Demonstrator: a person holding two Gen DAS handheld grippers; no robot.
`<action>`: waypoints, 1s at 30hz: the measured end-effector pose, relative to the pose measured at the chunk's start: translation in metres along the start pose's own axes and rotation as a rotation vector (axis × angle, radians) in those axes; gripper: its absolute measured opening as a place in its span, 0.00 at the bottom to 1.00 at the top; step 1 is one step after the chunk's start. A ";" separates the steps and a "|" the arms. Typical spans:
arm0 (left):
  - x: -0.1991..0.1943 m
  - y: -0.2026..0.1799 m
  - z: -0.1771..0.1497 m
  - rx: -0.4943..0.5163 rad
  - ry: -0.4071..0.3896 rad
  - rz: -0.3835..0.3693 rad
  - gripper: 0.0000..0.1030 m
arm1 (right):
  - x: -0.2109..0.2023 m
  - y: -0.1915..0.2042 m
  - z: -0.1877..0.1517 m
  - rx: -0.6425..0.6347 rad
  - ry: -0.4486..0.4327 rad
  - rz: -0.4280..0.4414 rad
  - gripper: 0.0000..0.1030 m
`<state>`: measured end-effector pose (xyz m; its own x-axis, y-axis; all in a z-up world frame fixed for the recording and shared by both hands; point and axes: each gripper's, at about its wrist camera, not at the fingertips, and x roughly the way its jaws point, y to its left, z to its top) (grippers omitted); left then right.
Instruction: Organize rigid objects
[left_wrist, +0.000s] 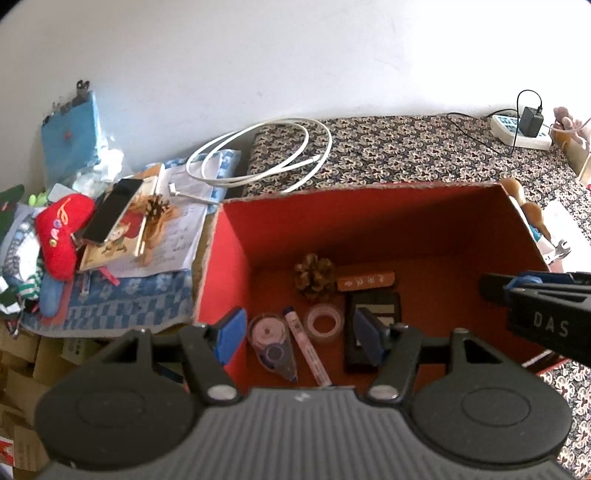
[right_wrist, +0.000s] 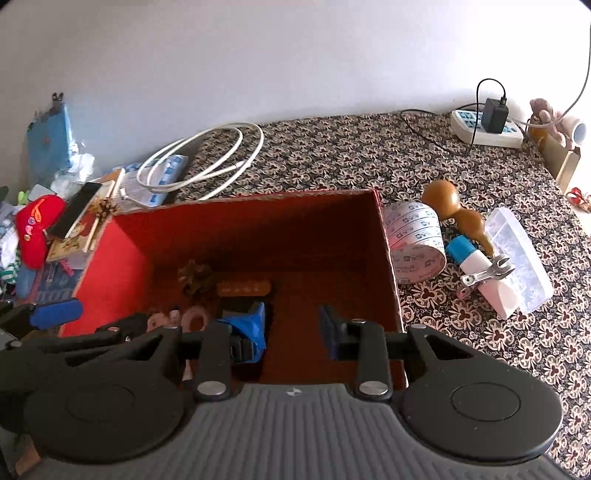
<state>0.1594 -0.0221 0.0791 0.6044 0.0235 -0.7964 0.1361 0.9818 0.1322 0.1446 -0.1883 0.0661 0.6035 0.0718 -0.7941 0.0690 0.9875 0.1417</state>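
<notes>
While both hung over the red box (right_wrist: 122, 254), the left gripper (left_wrist: 301, 332) and right gripper (right_wrist: 293, 326) gaped open — empty.

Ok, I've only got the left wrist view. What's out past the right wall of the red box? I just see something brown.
Observer: That is a brown gourd lying on the patterned cloth. A wide roll of printed tape sits right beside the red box.
Operator: Anything else out there?
Observer: Yes. There is a white bottle with a blue cap, a metal clip across it, and a clear plastic case next to it.
Operator: Is the right gripper carrying something?
Observer: No. The right gripper is open and empty above the box.
</notes>
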 end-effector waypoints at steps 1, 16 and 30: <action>0.004 -0.001 0.001 0.004 0.000 0.000 0.64 | 0.004 0.000 0.001 -0.001 0.000 -0.002 0.16; 0.061 0.003 0.012 0.010 0.047 0.006 0.65 | 0.051 0.005 0.010 -0.022 -0.001 0.010 0.16; 0.077 0.001 0.009 0.003 0.082 0.005 0.65 | 0.070 0.007 0.007 -0.052 0.041 0.004 0.16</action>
<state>0.2134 -0.0208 0.0235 0.5386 0.0438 -0.8414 0.1361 0.9810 0.1382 0.1928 -0.1773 0.0161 0.5709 0.0805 -0.8170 0.0246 0.9931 0.1150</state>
